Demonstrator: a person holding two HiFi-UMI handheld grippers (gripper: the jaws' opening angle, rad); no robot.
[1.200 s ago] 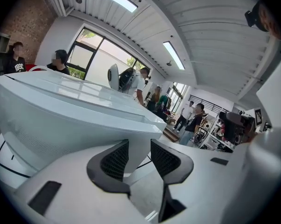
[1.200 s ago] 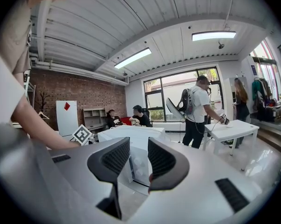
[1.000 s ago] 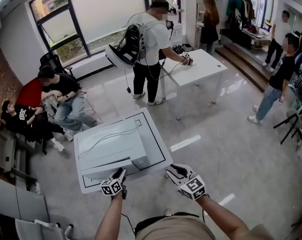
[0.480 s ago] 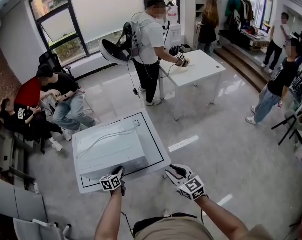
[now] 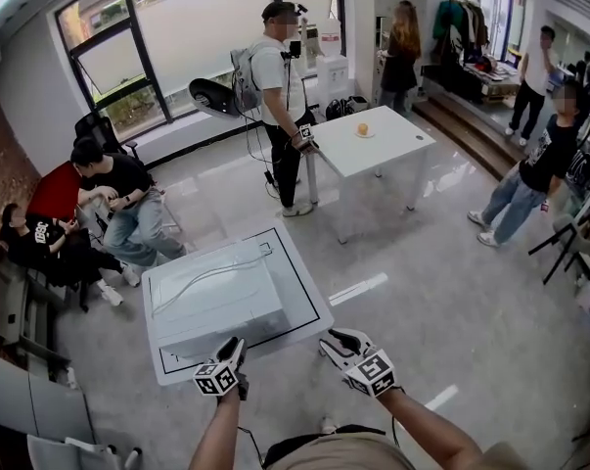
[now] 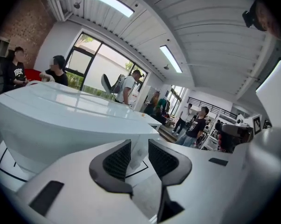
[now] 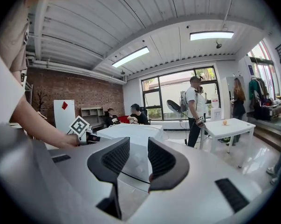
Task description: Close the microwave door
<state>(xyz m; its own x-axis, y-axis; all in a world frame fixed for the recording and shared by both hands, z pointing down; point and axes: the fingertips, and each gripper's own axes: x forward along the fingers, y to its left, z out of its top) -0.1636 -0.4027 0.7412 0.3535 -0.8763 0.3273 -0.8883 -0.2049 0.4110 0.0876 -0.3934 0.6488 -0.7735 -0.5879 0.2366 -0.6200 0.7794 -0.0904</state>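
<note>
Head view: table (image 5: 397, 140) (orange thing (image 5: 363, 129) atop) beyond microwave (image 5: 216, 297).

No text is legible; white print on the seated person's black shirt (image 6: 14, 72), at nine o'clock, is too blurred.

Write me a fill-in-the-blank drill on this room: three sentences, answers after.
The white microwave stands on a board marked with a ___ outline.
On the far white table lies one small ___ fruit.
The left tool is at the microwave's front, while the right tool hangs over the ___, holding nothing.
Missing words: black; orange; floor.
</note>
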